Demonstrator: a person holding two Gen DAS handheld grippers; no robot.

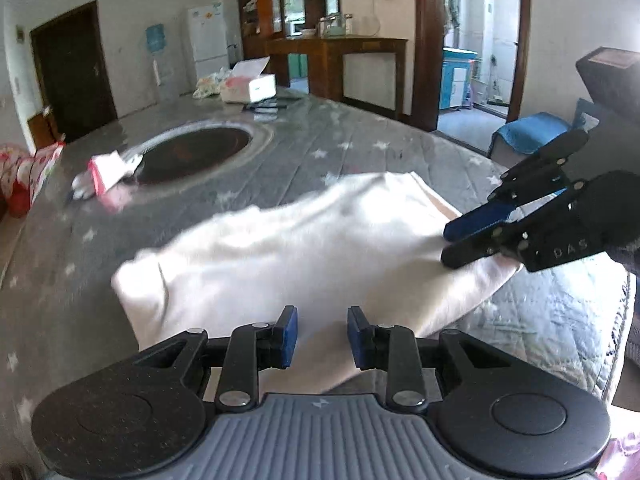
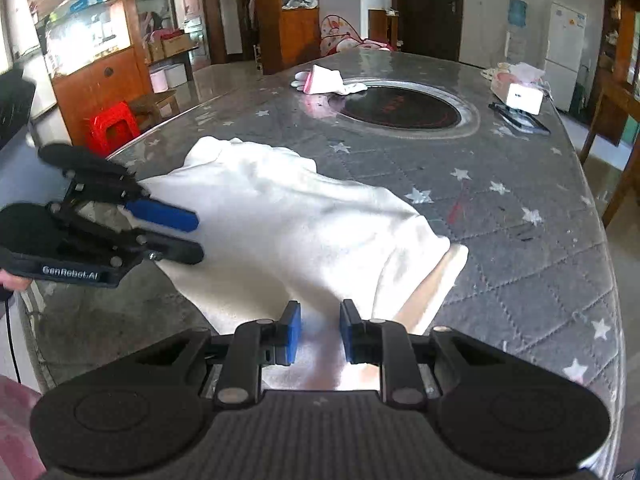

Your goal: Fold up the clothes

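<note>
On the side of my left gripper (image 2: 196,236), seen from the right wrist camera, I read "GenRobot.AI" in pale letters (a little blurred, but legible). On the body of my right gripper (image 1: 448,244), seen from the left wrist camera, I made out the letters "DAS". The markings on the white box (image 2: 522,98) and the fridge (image 2: 564,36) were too small to read.

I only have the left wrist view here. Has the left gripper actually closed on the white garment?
Observer: No. The right wrist view shows the left gripper side-on, fingers apart, at the white garment's edge.
Operator: And the right gripper?
Observer: Its own camera shows the right gripper open too, with cloth visible through the gap.
Operator: Anything off the table I can't see?
Observer: A red stool stands on the floor beside the table.
</note>
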